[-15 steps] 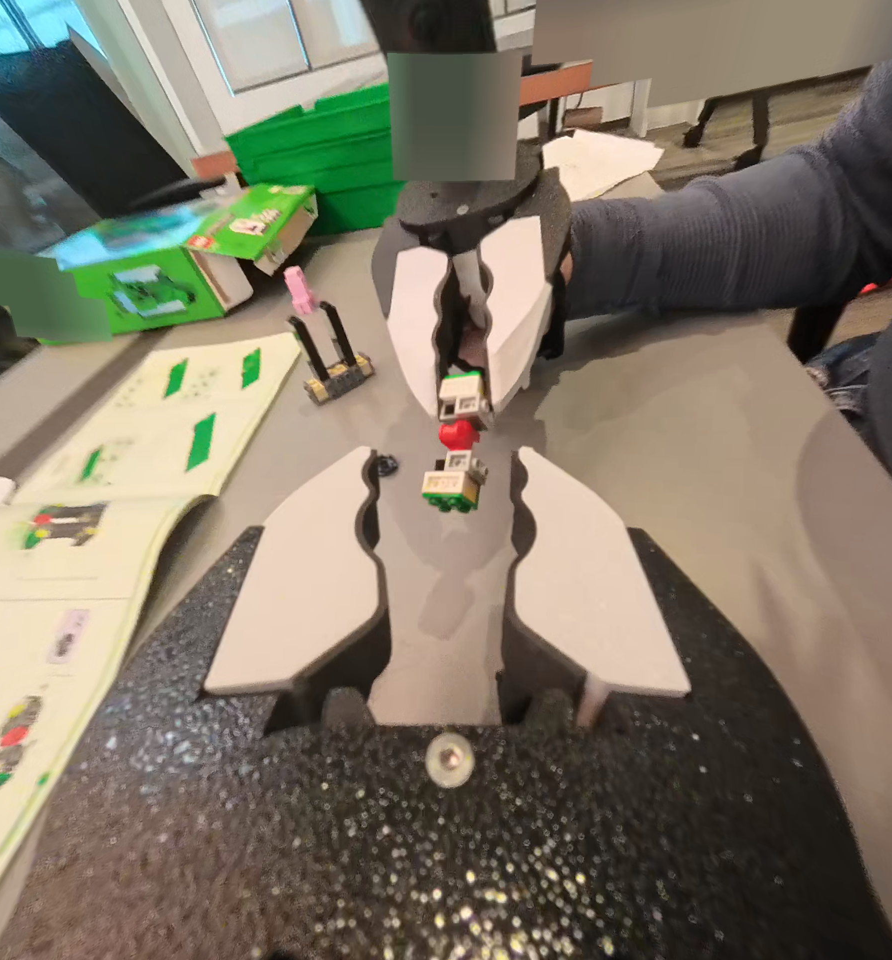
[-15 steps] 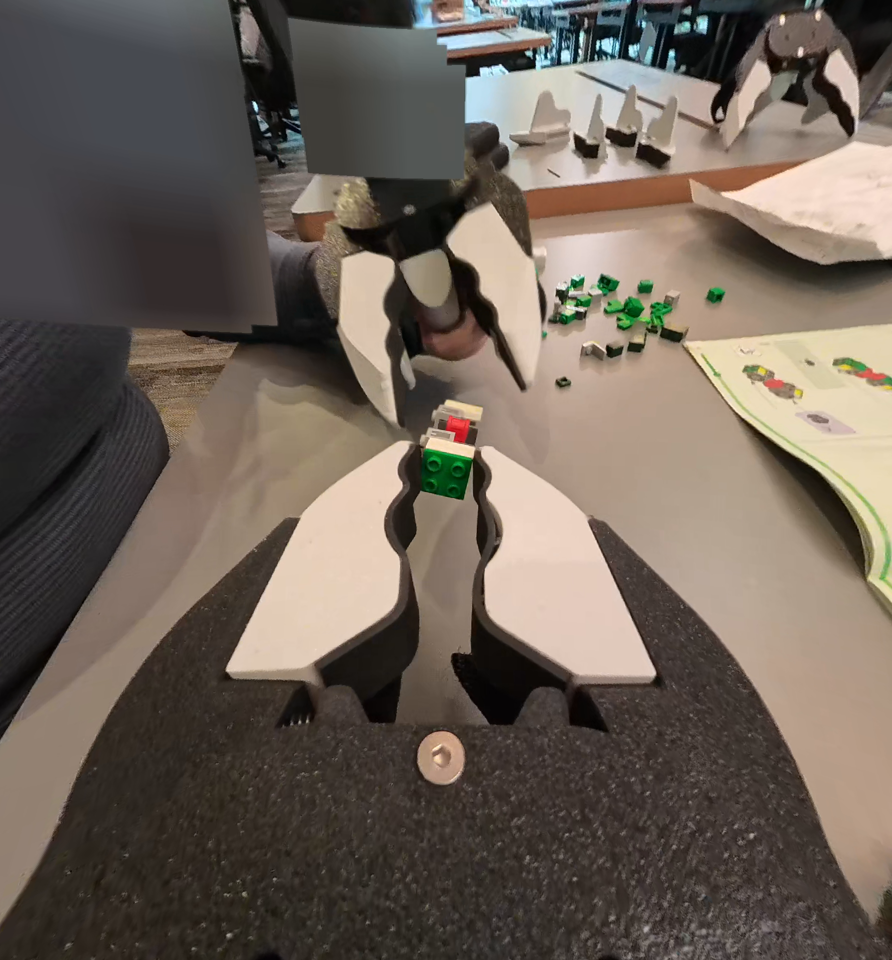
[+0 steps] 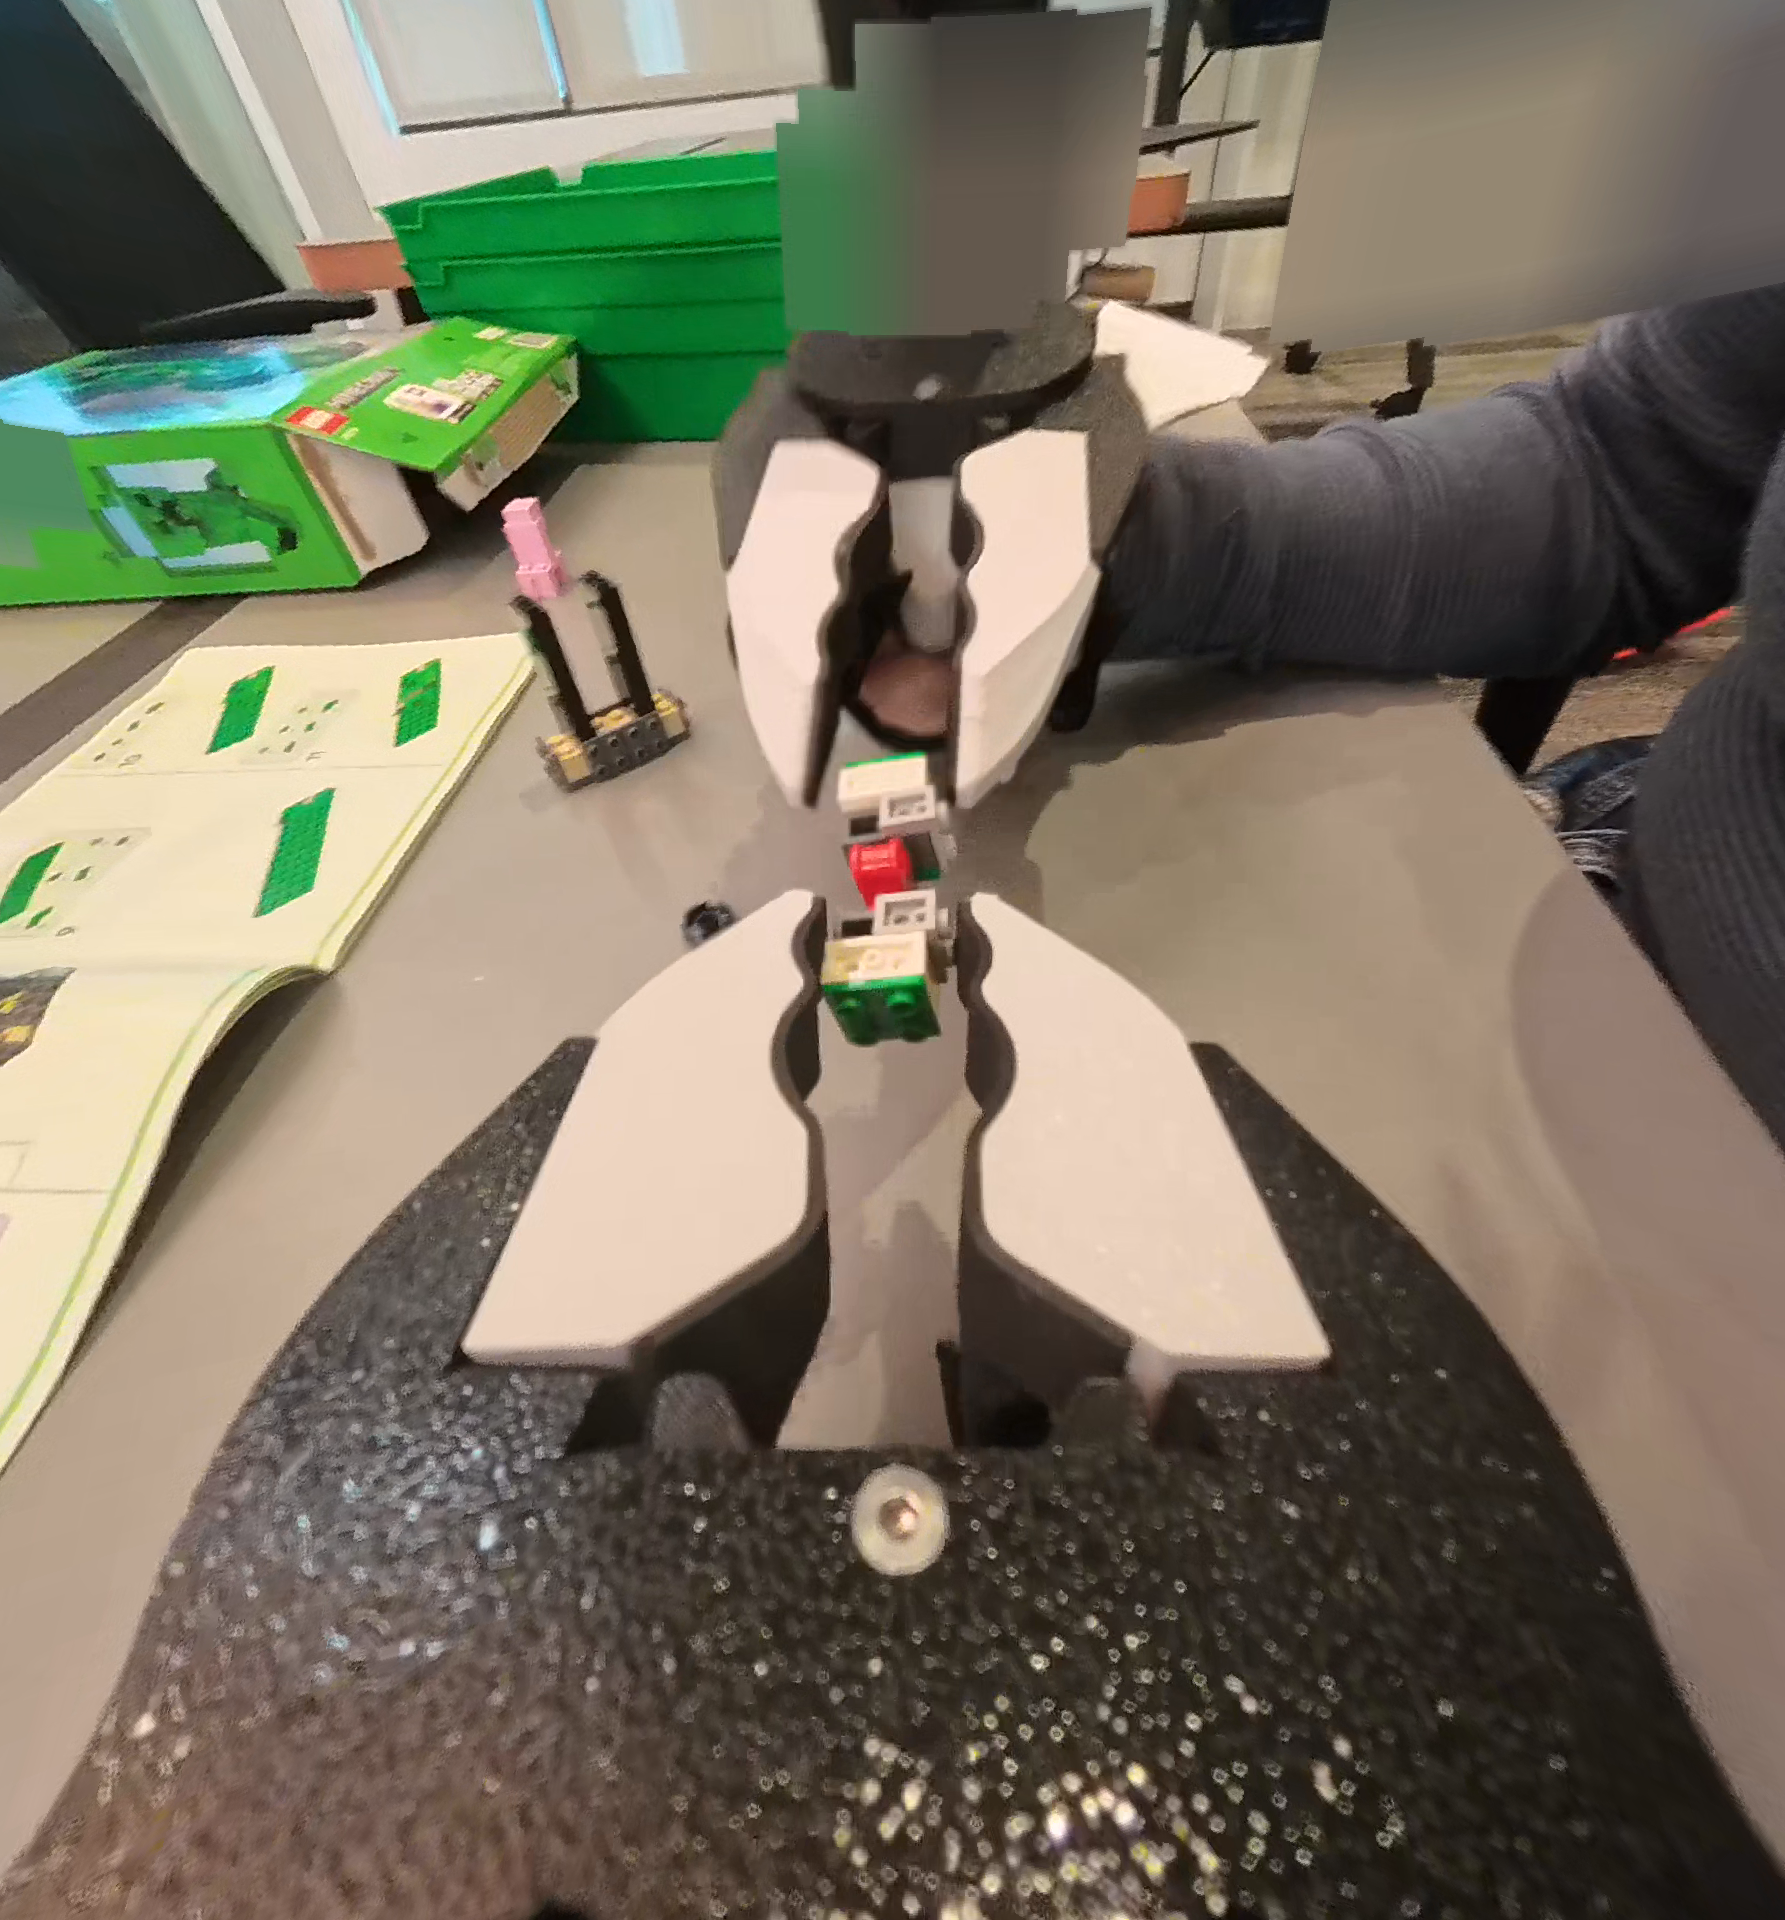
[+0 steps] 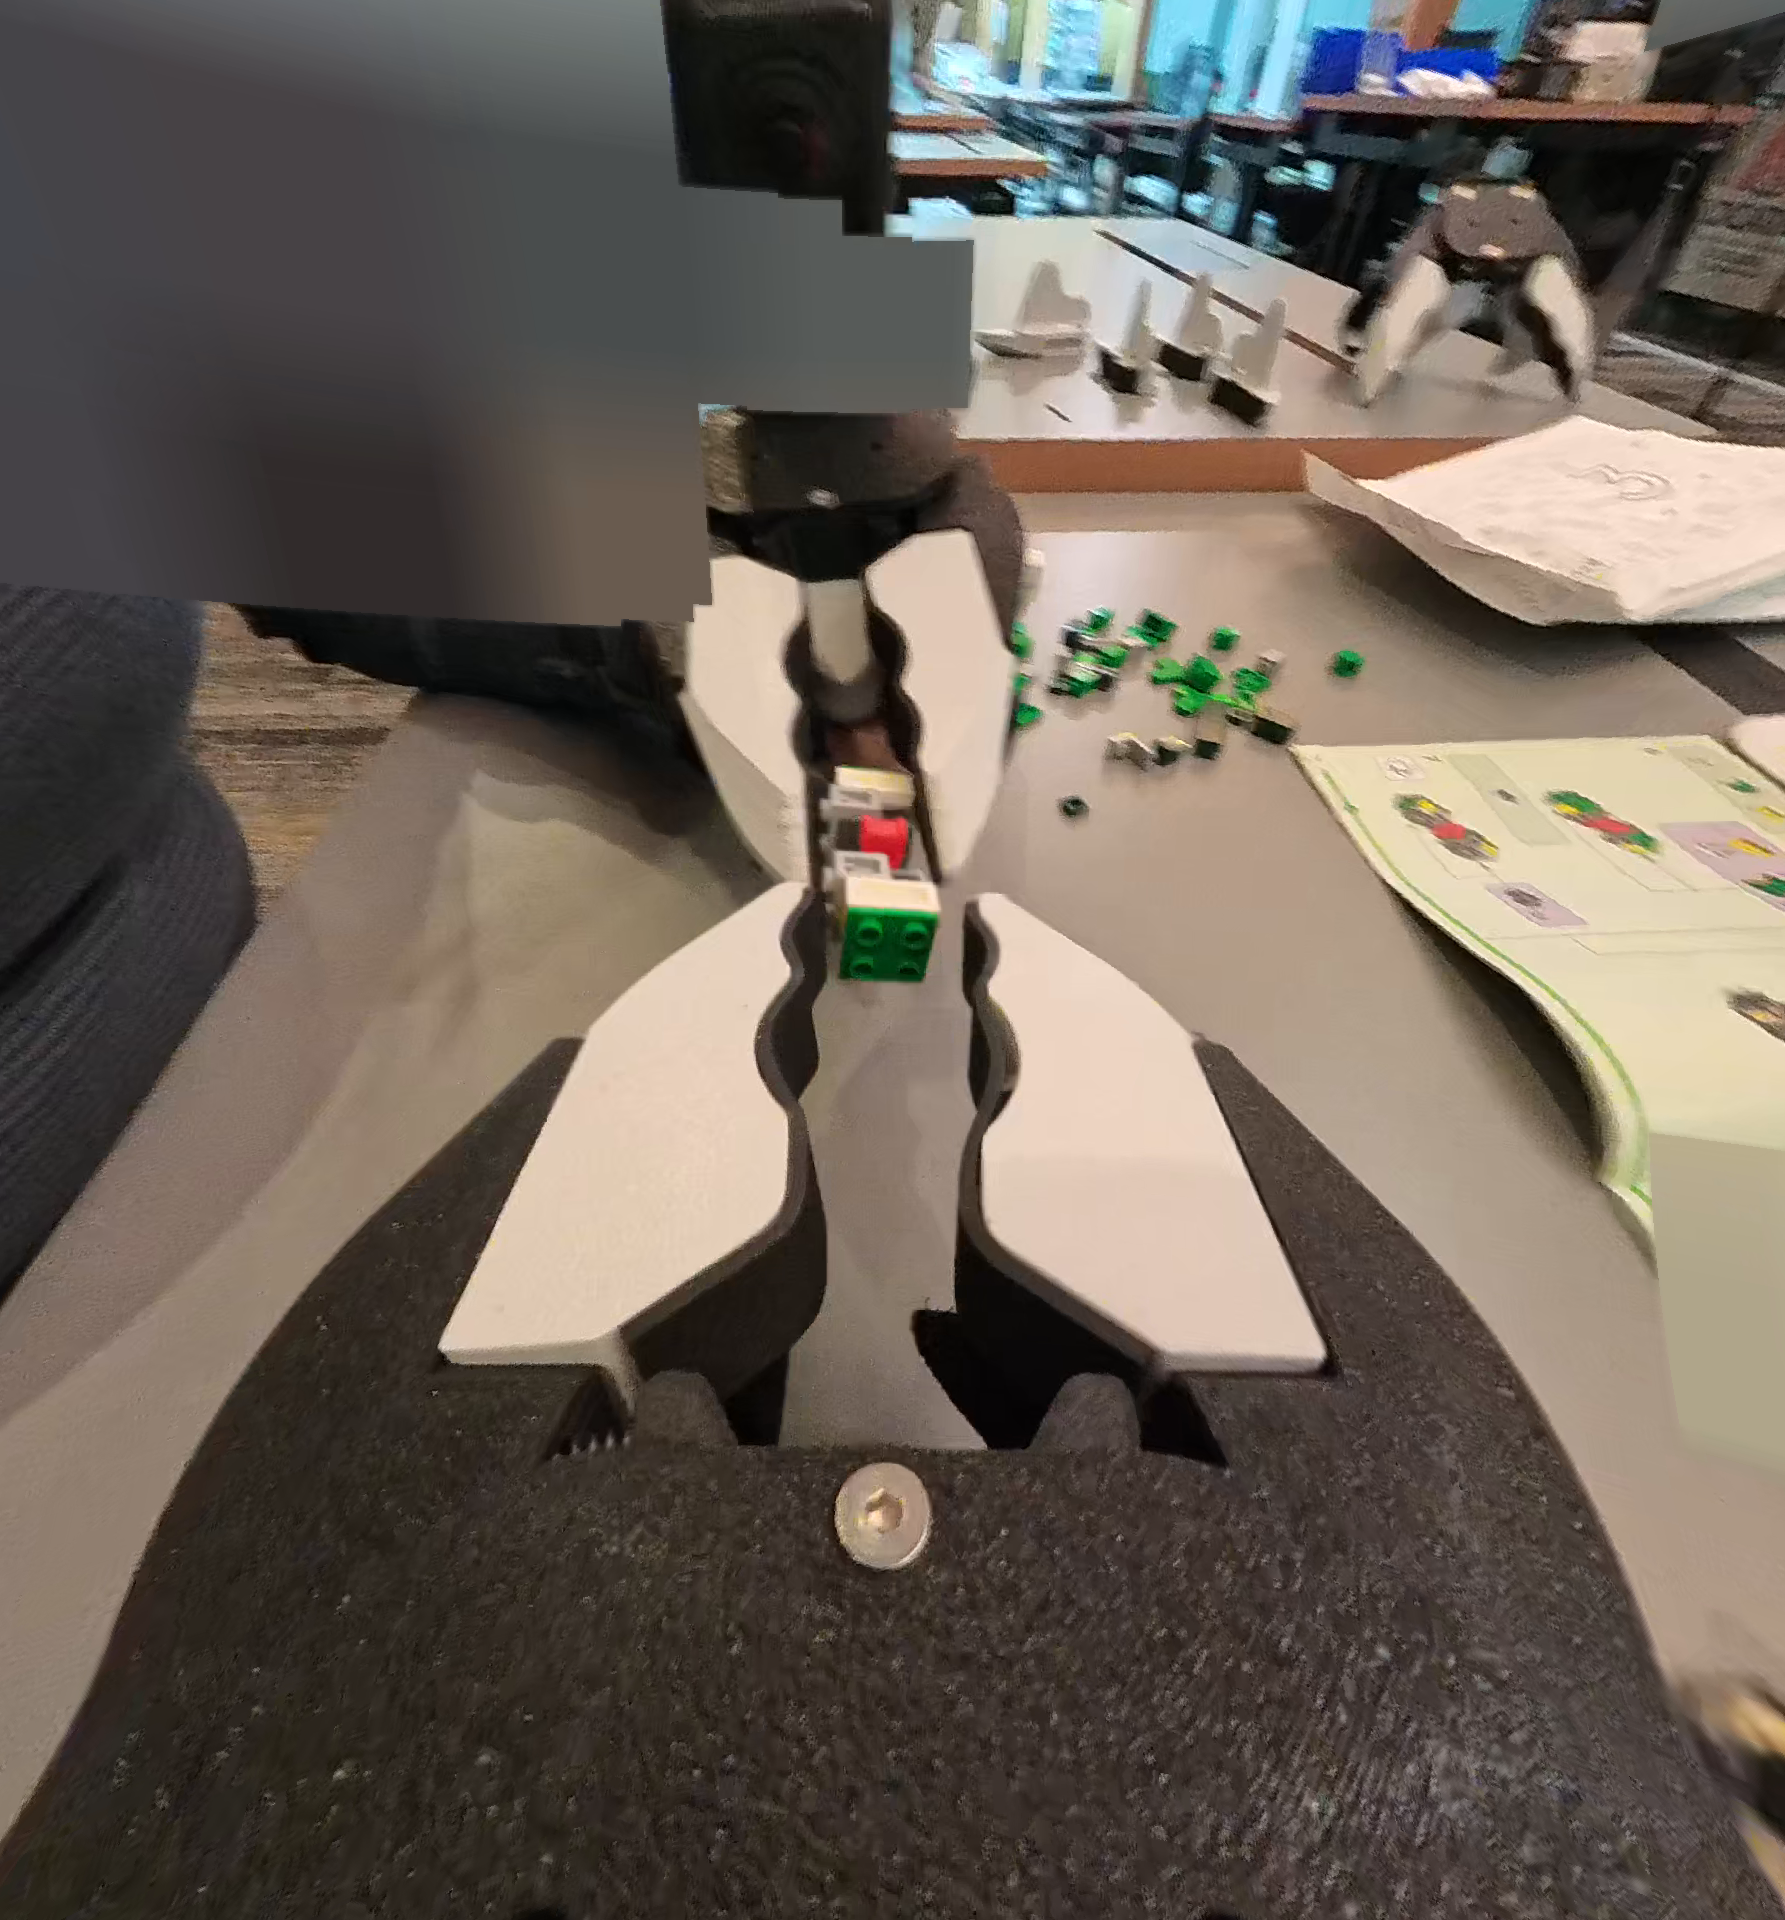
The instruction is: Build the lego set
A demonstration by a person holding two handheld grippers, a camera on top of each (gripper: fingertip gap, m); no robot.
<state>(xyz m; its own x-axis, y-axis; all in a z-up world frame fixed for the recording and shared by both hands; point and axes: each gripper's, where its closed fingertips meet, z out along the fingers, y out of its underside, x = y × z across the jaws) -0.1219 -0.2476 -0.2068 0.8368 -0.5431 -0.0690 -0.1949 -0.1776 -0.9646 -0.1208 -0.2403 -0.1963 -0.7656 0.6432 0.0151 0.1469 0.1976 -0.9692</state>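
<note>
A small lego assembly (image 3: 880, 961) of green, tan, grey and red bricks hangs above the grey table (image 3: 1231, 935) between my two grippers, which face each other. My left gripper (image 3: 890, 920) is shut on its green and tan end. My right gripper (image 3: 883, 795) is at the far end in this view. In the right wrist view the assembly's green brick (image 4: 886, 935) sits between my right gripper's (image 4: 886, 909) tips, with a sliver of table showing beside the right finger (image 4: 1075, 1091). The left gripper (image 4: 867, 862) grips the far end there.
An open instruction booklet (image 3: 192, 831) lies left, with a black-post build (image 3: 607, 717), a pink figure (image 3: 533, 545) and a green box (image 3: 192, 488) behind. Loose green bricks (image 4: 1179, 675) and a white paper bag (image 4: 1594, 520) lie beyond. A sleeve (image 3: 1387, 540) reaches in.
My left gripper has moved forward and closed on the assembly. My right gripper's fingers have spread a little off the green brick.
</note>
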